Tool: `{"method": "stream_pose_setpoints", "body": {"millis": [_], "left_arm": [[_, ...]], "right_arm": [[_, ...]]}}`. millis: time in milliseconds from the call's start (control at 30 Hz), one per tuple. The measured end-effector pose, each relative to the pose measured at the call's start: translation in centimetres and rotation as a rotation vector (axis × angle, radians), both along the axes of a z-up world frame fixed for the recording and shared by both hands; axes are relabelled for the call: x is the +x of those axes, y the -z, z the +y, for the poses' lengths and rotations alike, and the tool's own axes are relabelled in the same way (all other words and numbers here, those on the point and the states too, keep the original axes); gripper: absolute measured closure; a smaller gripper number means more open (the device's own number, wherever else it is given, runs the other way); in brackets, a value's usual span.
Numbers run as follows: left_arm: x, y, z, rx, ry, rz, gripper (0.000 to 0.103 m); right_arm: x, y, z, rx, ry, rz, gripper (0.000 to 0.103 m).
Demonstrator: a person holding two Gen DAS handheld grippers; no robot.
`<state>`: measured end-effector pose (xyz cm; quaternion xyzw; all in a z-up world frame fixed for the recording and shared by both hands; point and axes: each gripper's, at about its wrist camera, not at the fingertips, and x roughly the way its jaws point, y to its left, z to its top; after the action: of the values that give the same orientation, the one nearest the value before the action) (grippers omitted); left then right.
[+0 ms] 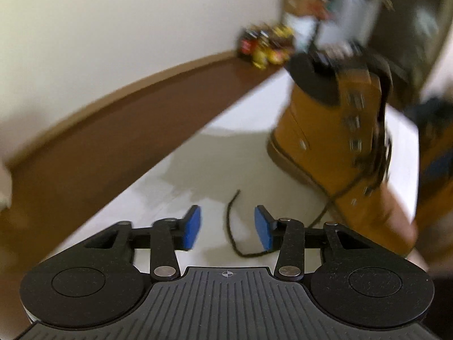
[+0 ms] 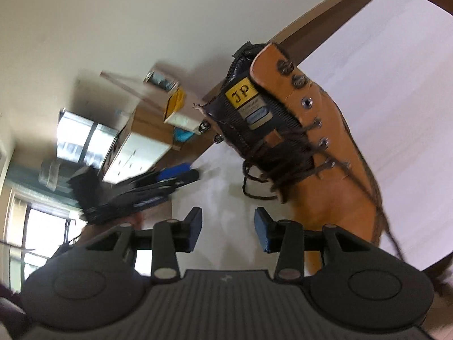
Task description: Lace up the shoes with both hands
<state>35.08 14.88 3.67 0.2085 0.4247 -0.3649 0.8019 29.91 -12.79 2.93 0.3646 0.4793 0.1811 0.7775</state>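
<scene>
While loose lace end (image 1: pixel 230 221) lay between parted pads, left gripper (image 1: pixel 228 226) held nothing; right gripper (image 2: pixel 228 228) parted, empty beside tan boot (image 2: pixel 320 153); next: pinch lace.

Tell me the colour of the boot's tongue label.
Yellow with dark letters; the label shows best in the right wrist view.

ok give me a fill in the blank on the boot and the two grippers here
1. The boot is tan with dark ____ laces.
2. The yellow patch on its tongue reads ____.
3. In the left wrist view, a loose lace end lies on the white ____.
4. Both the left gripper and right gripper hold ____.

Missing: brown; JP; table; nothing
</scene>
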Motion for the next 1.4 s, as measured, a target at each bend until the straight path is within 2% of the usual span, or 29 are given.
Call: {"method": "stream_pose_setpoints", "body": {"millis": [100,233,433,500,567,667,767,900,1033,1167,1233,1400], "left_arm": [[0.4,1.8,-1.9,0.038,0.070,-0.032,0.072],[1.4,3.8,-3.3,0.039,0.137,-0.057,0.083],[2.1,5.9,-3.9,0.073,0.223,-0.076,0.085],[2.1,6.4,-3.9,0.077,0.240,-0.079,0.088],[2.1,6.4,-3.9,0.077,0.235,-0.073,0.100],[1.5,6.3,-3.7,0.098,0.212,-0.095,0.101],[0.6,5.3,-2.3,0.025,0.150,-0.099,0.101],[-1.5,2.0,1.4,-0.163,0.042,-0.093,0.101],[-4.3,-1.3,4.7,-0.321,-0.020,-0.153,0.101],[-7.5,-3.7,6.5,-0.414,-0.081,-0.243,0.101],[-10.3,-5.1,7.1,-0.459,-0.109,-0.297,0.101],[-16.3,-7.8,7.1,-0.558,-0.175,-0.356,0.101]], "right_arm": [[-0.4,-0.4,-1.5,-0.007,-0.010,-0.043,0.055],[-1.7,0.0,-3.1,0.005,0.074,-0.054,0.052],[-3.2,0.9,-3.4,0.026,0.151,-0.103,0.051],[-3.6,1.1,-3.7,0.036,0.168,-0.116,0.050],[-3.6,1.7,-3.7,0.046,0.164,-0.142,0.046],[-3.7,2.0,-4.4,0.057,0.132,-0.197,0.045],[-3.3,2.3,-4.9,0.077,0.080,-0.261,0.044],[-2.6,2.4,-4.8,0.089,-0.044,-0.367,0.043],[-2.0,3.1,-3.9,0.071,-0.173,-0.448,0.043],[-2.2,4.3,-3.8,0.097,-0.256,-0.535,0.042],[-2.6,4.7,-3.9,0.101,-0.288,-0.577,0.041],[-5.2,5.1,-4.9,0.074,-0.347,-0.720,0.041]]}}
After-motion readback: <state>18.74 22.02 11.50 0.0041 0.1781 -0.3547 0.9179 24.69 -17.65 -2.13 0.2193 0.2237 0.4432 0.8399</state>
